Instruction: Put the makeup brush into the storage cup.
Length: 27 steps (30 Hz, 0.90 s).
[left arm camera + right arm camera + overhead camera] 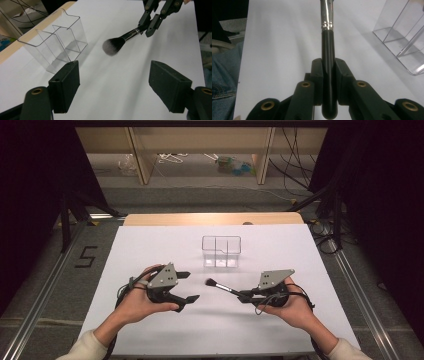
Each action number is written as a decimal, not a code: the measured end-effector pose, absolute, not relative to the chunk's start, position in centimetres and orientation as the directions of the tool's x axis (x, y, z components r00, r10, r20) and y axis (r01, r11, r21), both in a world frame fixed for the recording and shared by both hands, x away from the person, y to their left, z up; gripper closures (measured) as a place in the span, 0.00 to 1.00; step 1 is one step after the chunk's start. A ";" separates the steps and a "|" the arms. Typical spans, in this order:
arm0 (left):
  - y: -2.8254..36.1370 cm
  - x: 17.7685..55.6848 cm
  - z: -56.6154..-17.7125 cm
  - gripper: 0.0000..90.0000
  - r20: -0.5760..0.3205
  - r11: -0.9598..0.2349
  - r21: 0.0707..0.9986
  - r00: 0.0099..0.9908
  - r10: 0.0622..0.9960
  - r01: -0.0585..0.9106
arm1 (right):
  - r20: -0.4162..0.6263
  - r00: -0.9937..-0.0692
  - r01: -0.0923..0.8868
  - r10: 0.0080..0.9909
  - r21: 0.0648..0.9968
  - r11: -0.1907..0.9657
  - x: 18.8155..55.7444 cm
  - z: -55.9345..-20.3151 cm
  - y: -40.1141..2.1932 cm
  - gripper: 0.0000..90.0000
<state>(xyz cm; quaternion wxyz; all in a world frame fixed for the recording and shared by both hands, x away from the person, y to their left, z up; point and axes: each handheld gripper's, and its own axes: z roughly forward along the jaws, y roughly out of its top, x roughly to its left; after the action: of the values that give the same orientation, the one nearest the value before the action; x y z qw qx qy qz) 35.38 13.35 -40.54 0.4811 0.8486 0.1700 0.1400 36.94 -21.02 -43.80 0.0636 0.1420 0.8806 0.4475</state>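
At table centre, near edge: both grippers low over the white table
right gripper: jaws clamped on the black handle of the makeup brush, grip near the butt end
brush axis: roughly level, handle at the right gripper, bristle head pointing left toward the left gripper
brush height: head clear of the table, my read from the left gripper view
left gripper: jaws spread wide, nothing between the pads, brush head ahead of it and apart
clear organizer: upright, compartments open on top, farther back, between the two grippers
key relation: organizer lies beyond the brush head and slightly right of it, so the brush axis runs across the openings, not into them
nearer hand: right, it already has the brush
next move (judgement): swing the brush upright, then lower it into a compartment
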 end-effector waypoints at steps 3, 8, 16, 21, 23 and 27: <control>13.9 35.1 -41.6 0.27 0.056 -0.448 0.876 0.888 0.456 0.175 | 0.015 -0.951 0.191 0.310 0.815 0.547 36.9 -43.8 -21.1 0.88; 14.6 35.0 -43.3 0.26 -0.016 -0.385 0.892 0.868 0.497 0.237 | 0.020 -0.943 0.201 0.331 0.828 0.524 36.9 -43.7 -21.6 0.88; 14.1 35.0 -44.7 0.26 -0.028 -0.378 0.890 0.859 0.512 0.255 | 0.021 -0.940 0.196 0.341 0.852 0.486 37.1 -43.8 -21.9 0.88; 14.1 35.0 -44.8 0.26 -0.033 -0.359 0.897 0.847 0.531 0.260 | 0.031 -0.931 0.198 0.364 0.881 0.431 37.3 -43.8 -22.2 0.88; 14.1 35.1 -44.6 0.25 -0.037 -0.341 0.904 0.844 0.536 0.257 | 0.039 -0.925 0.202 0.377 0.893 0.403 37.4 -43.8 -22.3 0.88; 13.6 35.2 -44.2 0.25 -0.089 -0.268 0.924 0.835 0.544 0.273 | 0.061 -0.923 0.203 0.380 0.916 0.347 37.6 -43.8 -22.1 0.88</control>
<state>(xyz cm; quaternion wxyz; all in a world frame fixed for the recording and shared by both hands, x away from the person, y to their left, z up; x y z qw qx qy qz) 35.18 13.58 -44.16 0.5464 0.7866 0.2595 0.1239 37.59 -22.10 -43.81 0.0814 0.1785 0.8165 0.5430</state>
